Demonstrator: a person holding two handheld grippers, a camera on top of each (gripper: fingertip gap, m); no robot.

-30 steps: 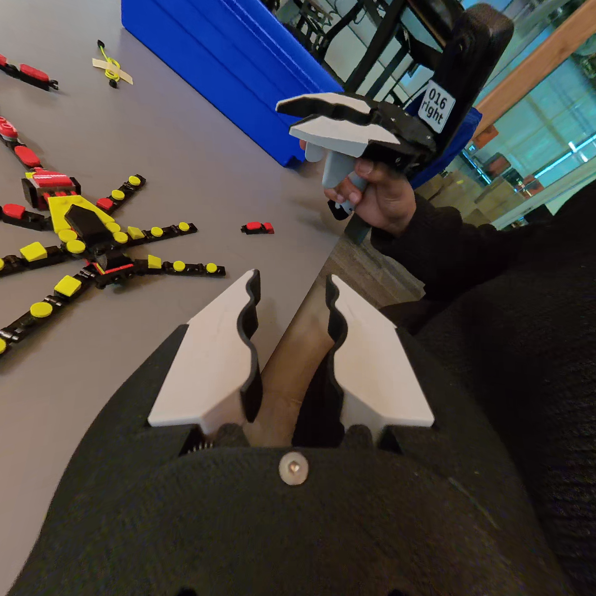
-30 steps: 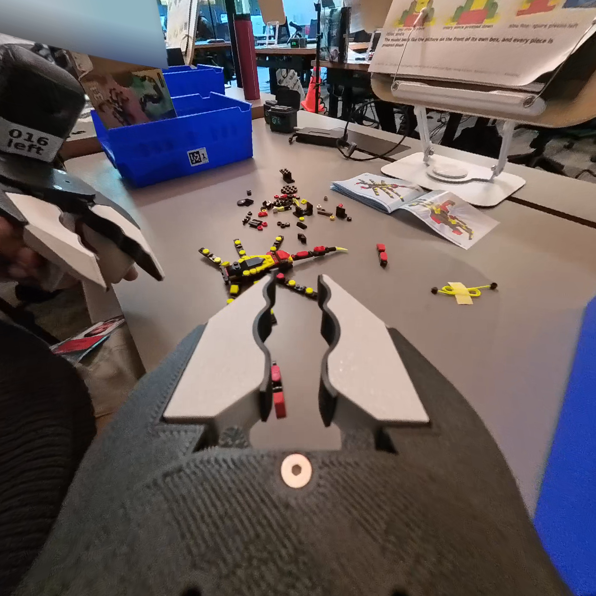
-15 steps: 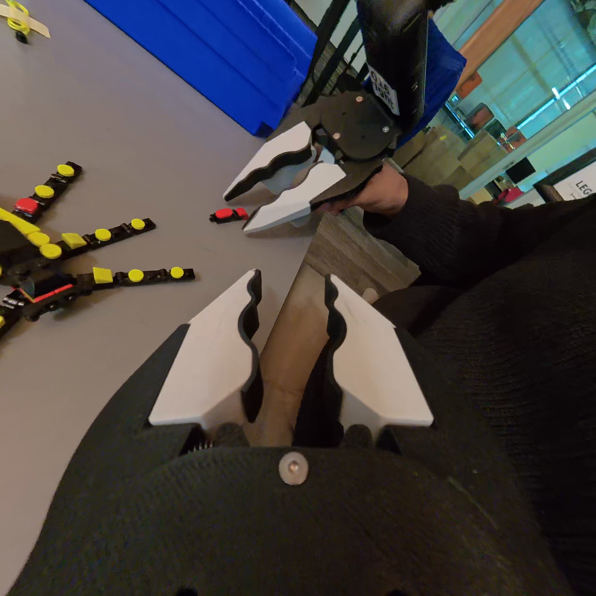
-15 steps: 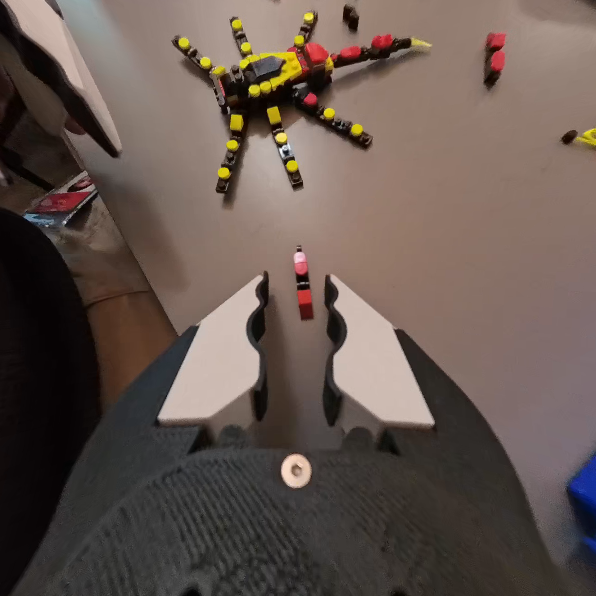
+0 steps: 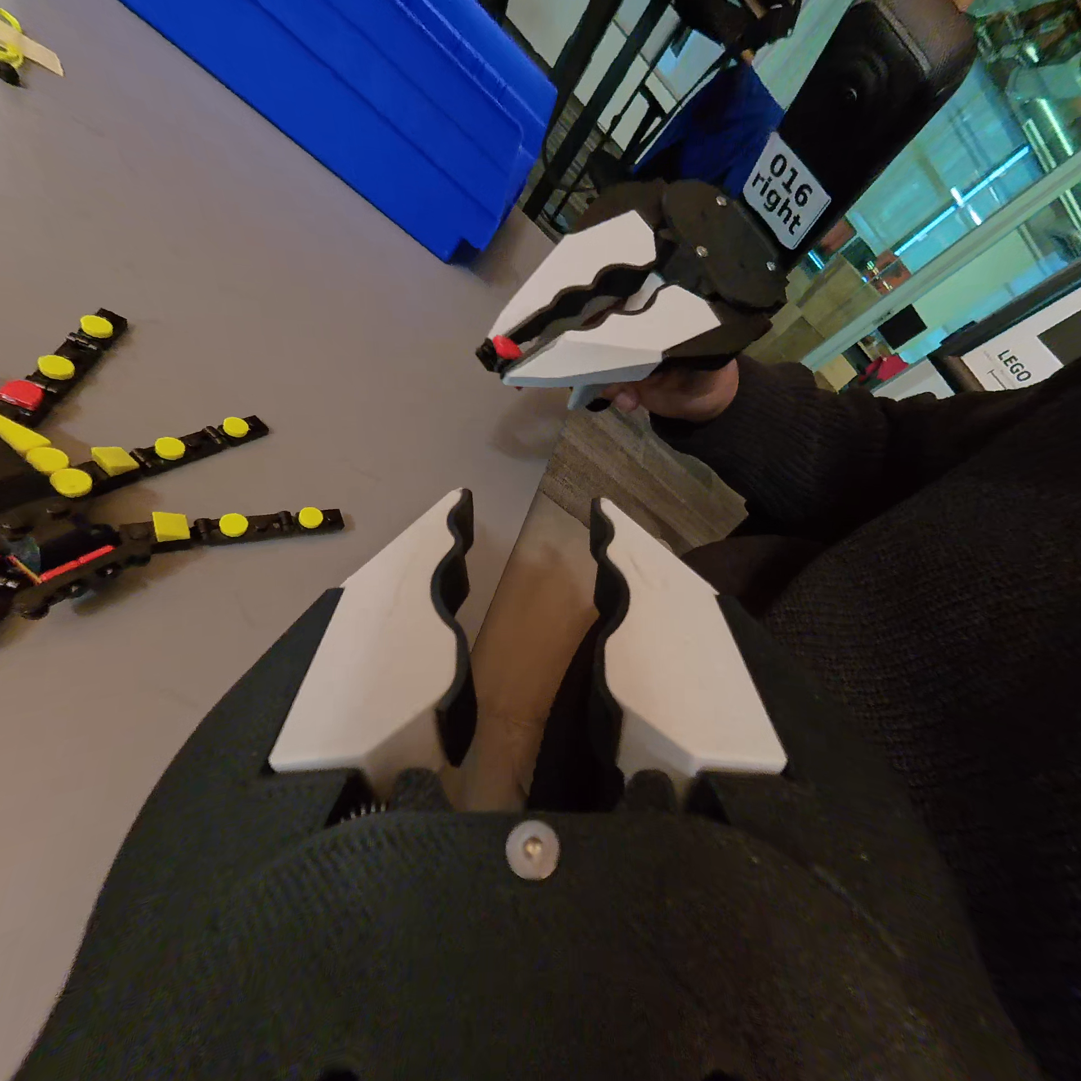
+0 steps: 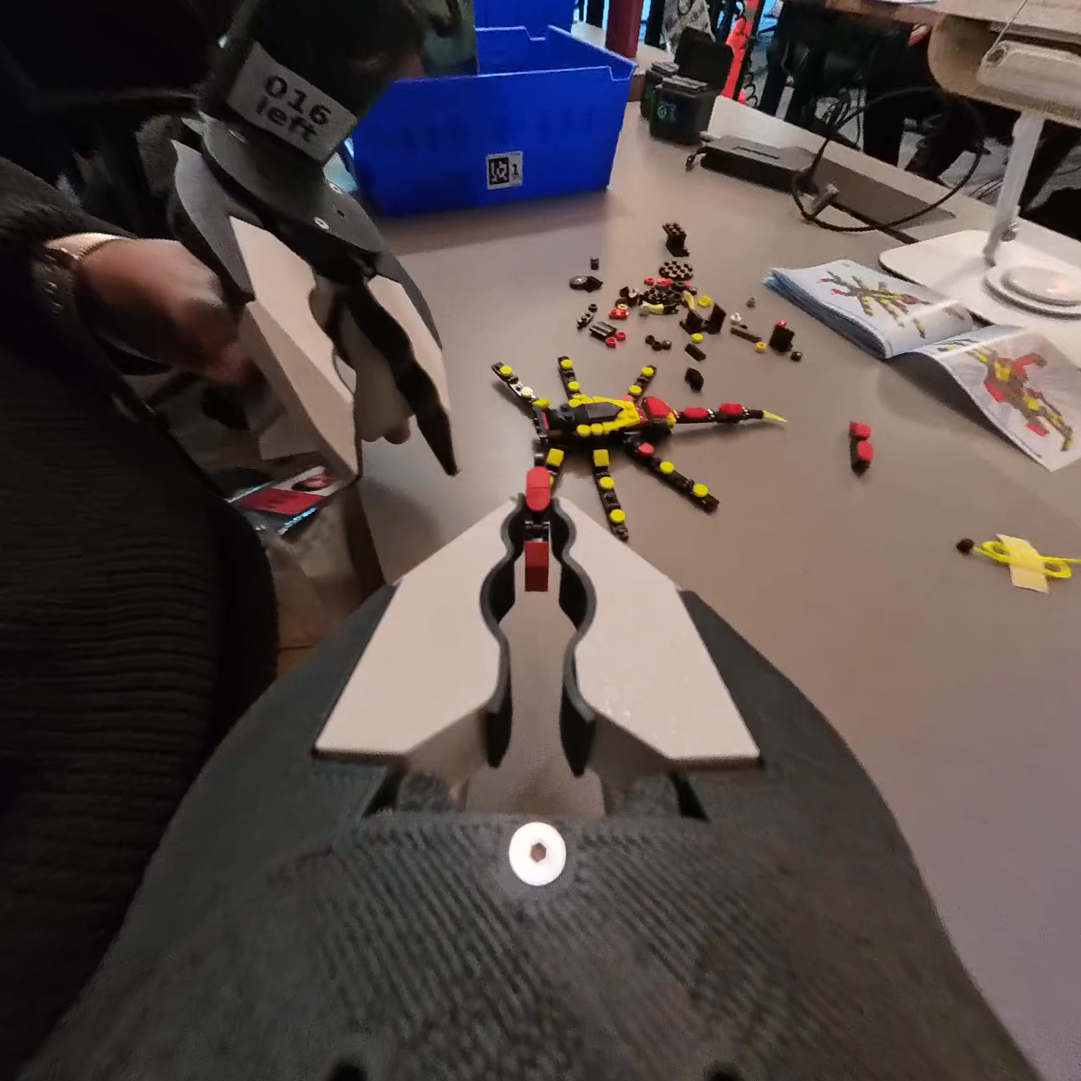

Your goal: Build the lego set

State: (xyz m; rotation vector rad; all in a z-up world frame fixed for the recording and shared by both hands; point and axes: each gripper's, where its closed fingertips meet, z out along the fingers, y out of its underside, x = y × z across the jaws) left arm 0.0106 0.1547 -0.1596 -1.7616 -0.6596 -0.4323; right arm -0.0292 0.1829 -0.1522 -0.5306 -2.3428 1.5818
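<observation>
Right gripper [image 6: 535, 515] clenched on red-and-black segment [image 6: 536, 526], held off the table, rounded red end protruding past the tips. Left gripper [image 5: 529, 509] released, empty, over the table edge. Scorpion model [image 6: 608, 418] lies ahead on grey table [image 6: 819, 585]. Judgement: approach low, align segment with its joint, steady model with left.

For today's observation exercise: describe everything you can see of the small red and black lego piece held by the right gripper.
The lego piece is a short, narrow strip of shiny plastic: a rounded red end, black links in the middle, a square red block behind. The right gripper is shut on its black middle, above the table; the rounded end pokes past the fingers.
</observation>
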